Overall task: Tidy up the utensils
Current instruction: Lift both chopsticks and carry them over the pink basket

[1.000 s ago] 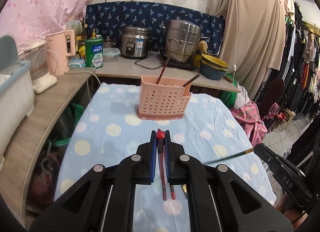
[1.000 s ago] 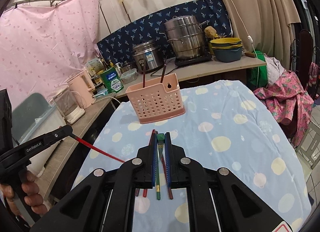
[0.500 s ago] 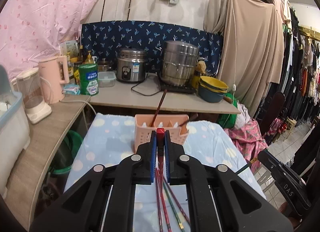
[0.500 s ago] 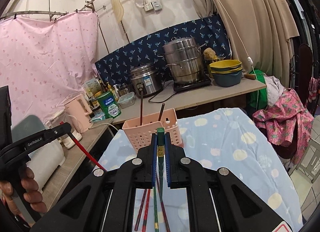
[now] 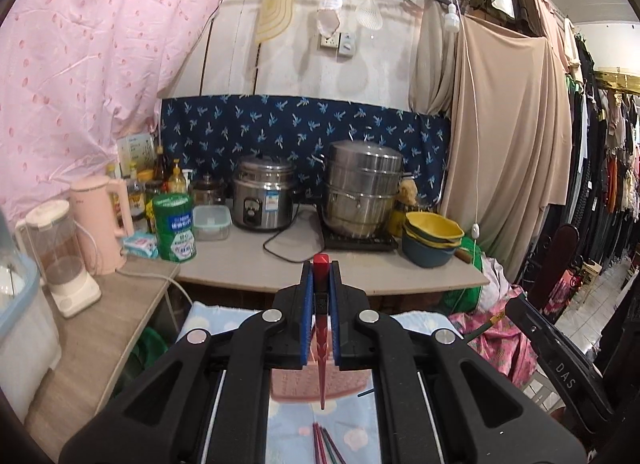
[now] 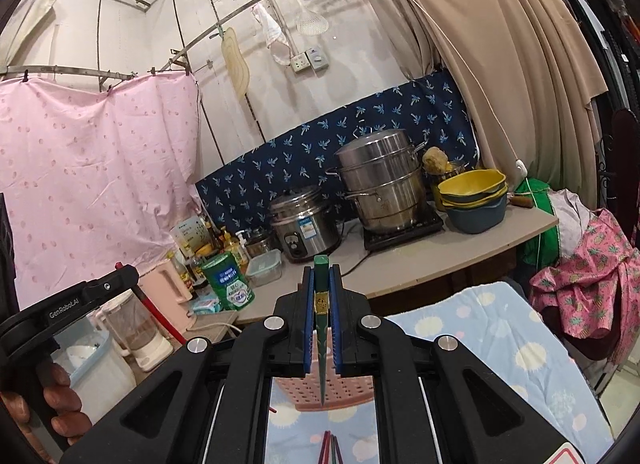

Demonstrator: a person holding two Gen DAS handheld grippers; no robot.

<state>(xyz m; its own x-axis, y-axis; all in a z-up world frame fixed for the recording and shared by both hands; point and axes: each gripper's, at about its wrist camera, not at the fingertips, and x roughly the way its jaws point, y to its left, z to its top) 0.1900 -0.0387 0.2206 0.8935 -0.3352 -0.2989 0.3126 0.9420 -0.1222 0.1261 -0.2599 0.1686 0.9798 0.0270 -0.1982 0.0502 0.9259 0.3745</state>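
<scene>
Between my left gripper's (image 5: 321,296) ribbed blue pads, a tapered red chopstick (image 5: 321,338) is clamped; my right gripper (image 6: 321,300) pinches a green chopstick (image 6: 322,328), both above the perforated pink basket (image 6: 340,390).

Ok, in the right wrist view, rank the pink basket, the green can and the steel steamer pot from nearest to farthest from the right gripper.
1. pink basket: just below the right gripper, on the blue cloth.
2. green can: left, at the counter's near edge.
3. steel steamer pot: right of centre, at the back against the blue patterned cloth.
</scene>
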